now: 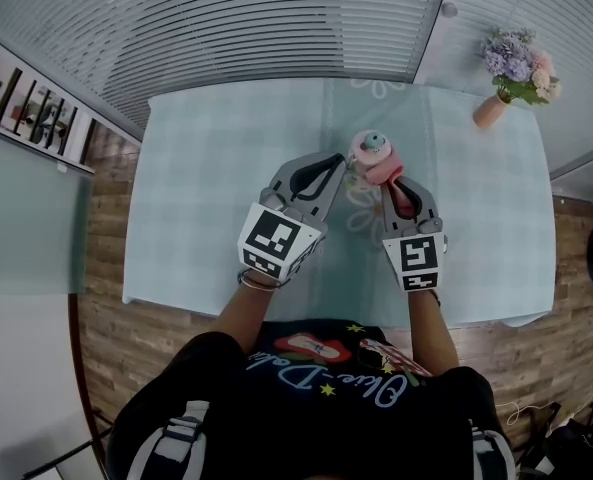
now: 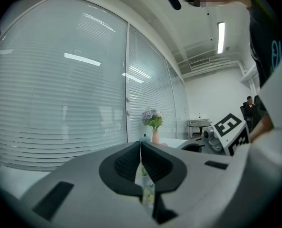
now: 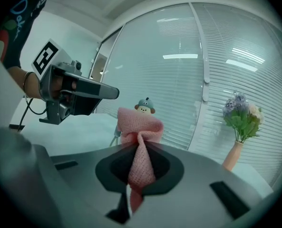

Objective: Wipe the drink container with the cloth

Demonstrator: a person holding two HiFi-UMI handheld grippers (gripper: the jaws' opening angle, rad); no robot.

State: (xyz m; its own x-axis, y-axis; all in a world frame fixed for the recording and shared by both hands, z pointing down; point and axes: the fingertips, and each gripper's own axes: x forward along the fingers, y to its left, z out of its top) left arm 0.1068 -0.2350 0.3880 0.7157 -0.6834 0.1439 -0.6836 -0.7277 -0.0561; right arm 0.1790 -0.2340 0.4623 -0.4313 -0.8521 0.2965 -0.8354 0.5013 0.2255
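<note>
The drink container [image 1: 373, 145] stands upright mid-table; it has a small character head with a teal cap as its lid [image 3: 144, 105]. A pink knitted cloth [image 1: 384, 168] [image 3: 140, 127] is draped against its body and hides it below the lid. My right gripper [image 1: 394, 184] [image 3: 140, 148] is shut on that cloth. My left gripper [image 1: 338, 161] [image 3: 116, 93] hovers just left of the lid, its jaws shut. In the left gripper view, only a thin pale printed sliver shows in the gap behind the pads [image 2: 141, 148].
The table [image 1: 206, 188] wears a pale green checked cover. A vase of flowers [image 1: 511, 73] [image 3: 240, 122] stands at its far right corner. Window blinds run close behind the far edge. Wooden floor lies on both sides.
</note>
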